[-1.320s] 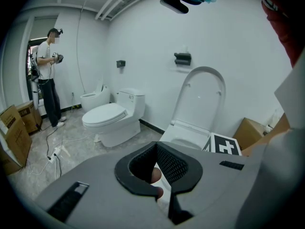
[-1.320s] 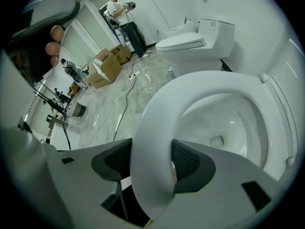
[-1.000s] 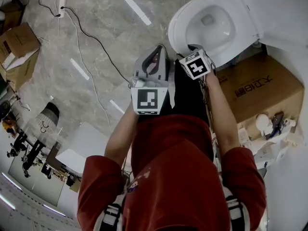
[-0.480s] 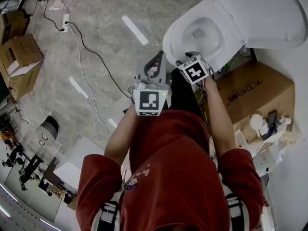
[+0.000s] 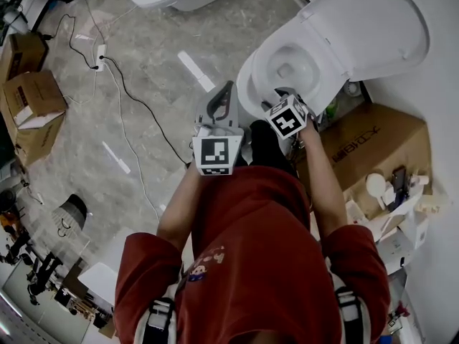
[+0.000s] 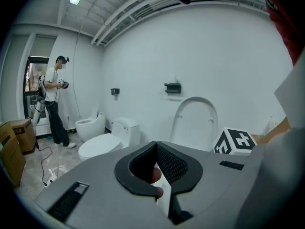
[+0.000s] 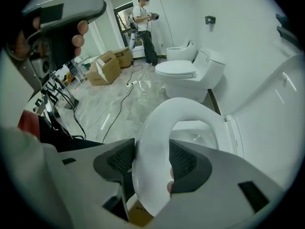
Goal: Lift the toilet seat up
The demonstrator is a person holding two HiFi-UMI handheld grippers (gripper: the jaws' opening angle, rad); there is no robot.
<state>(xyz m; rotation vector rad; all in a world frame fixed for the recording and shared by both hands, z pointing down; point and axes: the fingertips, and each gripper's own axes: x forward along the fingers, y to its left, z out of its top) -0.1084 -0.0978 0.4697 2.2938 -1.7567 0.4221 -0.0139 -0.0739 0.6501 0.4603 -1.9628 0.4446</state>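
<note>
The white toilet seat [image 5: 259,61] rings the bowl [image 5: 290,69] at the upper right of the head view, with the lid [image 5: 373,27] raised behind it. My right gripper [image 5: 281,93] points steeply down at the seat's front edge. In the right gripper view the seat [image 7: 157,128] passes between the jaws of the right gripper [image 7: 152,152], tilted up off the bowl. Those jaws are closing and both pads touch the seat. My left gripper [image 5: 230,86] hangs just left of the toilet, shut and empty. In its own view the left gripper [image 6: 156,144] shows its tips together.
A brown cardboard box [image 5: 373,145] stands right of the toilet against the wall. Black cables [image 5: 136,99] cross the marble floor, with more boxes [image 5: 32,99] at the left. Another toilet [image 7: 188,70] and a standing person [image 7: 143,23] are farther off.
Both grippers have risen. The right one has kept the seat's front edge between its jaws, and that edge has come up with it. The head view now takes in more of the lid.
</note>
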